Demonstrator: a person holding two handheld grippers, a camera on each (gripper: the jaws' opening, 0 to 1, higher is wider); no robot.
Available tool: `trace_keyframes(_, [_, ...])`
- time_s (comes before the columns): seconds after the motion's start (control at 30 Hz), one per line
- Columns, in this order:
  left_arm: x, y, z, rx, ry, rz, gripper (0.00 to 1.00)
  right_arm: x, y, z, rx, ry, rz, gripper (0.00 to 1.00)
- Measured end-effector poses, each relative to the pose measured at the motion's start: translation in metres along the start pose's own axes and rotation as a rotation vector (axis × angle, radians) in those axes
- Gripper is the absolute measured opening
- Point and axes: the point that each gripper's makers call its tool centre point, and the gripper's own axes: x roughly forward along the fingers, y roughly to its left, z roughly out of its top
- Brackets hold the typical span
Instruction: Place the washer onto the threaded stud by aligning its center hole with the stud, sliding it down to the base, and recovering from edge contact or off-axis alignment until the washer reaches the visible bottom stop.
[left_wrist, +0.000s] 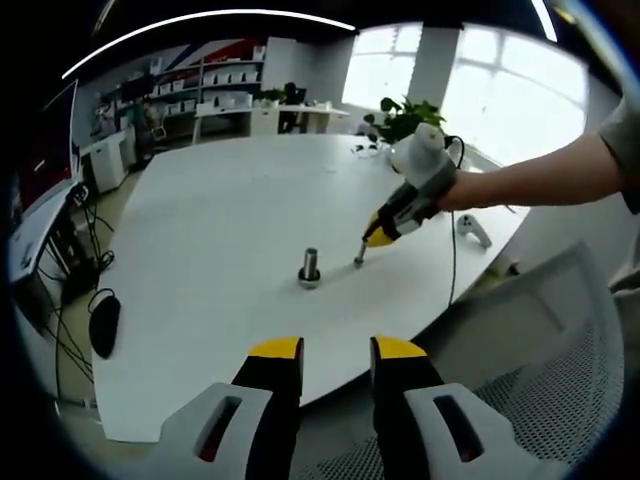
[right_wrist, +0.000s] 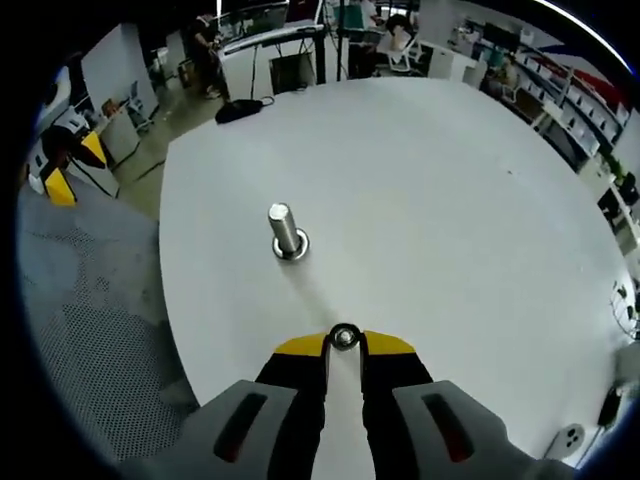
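Note:
A short threaded metal stud (left_wrist: 309, 266) stands upright on its round base near the middle of the white table (left_wrist: 220, 220). In the left gripper view my own left gripper (left_wrist: 337, 350) hovers off the table's near edge, jaws apart and empty. The right gripper (left_wrist: 372, 240) comes in from the right, tilted down, with a small washer (left_wrist: 359, 260) at its tip just right of the stud. In the right gripper view the right gripper (right_wrist: 345, 343) is shut on the washer (right_wrist: 345, 336), held low over the table (right_wrist: 450, 200), short of the stud (right_wrist: 285, 230).
A black mouse (left_wrist: 103, 325) and cables lie at the table's left edge. A potted plant (left_wrist: 405, 118) and a white controller (left_wrist: 473, 230) sit at the right. A mesh chair (left_wrist: 560, 370) stands beside the table. Desks and shelves fill the room behind.

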Motion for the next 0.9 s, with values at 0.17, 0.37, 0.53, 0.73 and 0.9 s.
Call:
trace_keyframes(0.17, [0.0000, 0.0007, 0.0002, 0.000, -0.004, 0.002, 0.24, -0.0001, -0.0024, 0.0021, 0.030, 0.003, 0.011, 0.14])
trace_keyframes(0.37, [-0.0004, 0.0016, 0.0002, -0.001, -0.006, 0.006, 0.24, -0.0037, -0.0026, 0.0019, 0.015, 0.007, 0.023, 0.14])
trace_keyframes(0.53, [-0.0005, 0.0015, 0.0011, 0.000, -0.008, 0.004, 0.24, -0.0029, -0.0015, 0.0016, 0.005, 0.008, 0.030, 0.14])
trace_keyframes(0.73, [-0.0005, 0.0006, 0.0016, 0.002, -0.009, -0.002, 0.23, -0.0025, 0.0001, 0.0008, -0.021, 0.019, 0.027, 0.14])
trace_keyframes(0.9, [-0.0003, 0.0004, 0.0012, 0.003, -0.008, -0.001, 0.23, -0.0016, -0.0005, 0.0026, -0.039, 0.035, 0.031, 0.14])
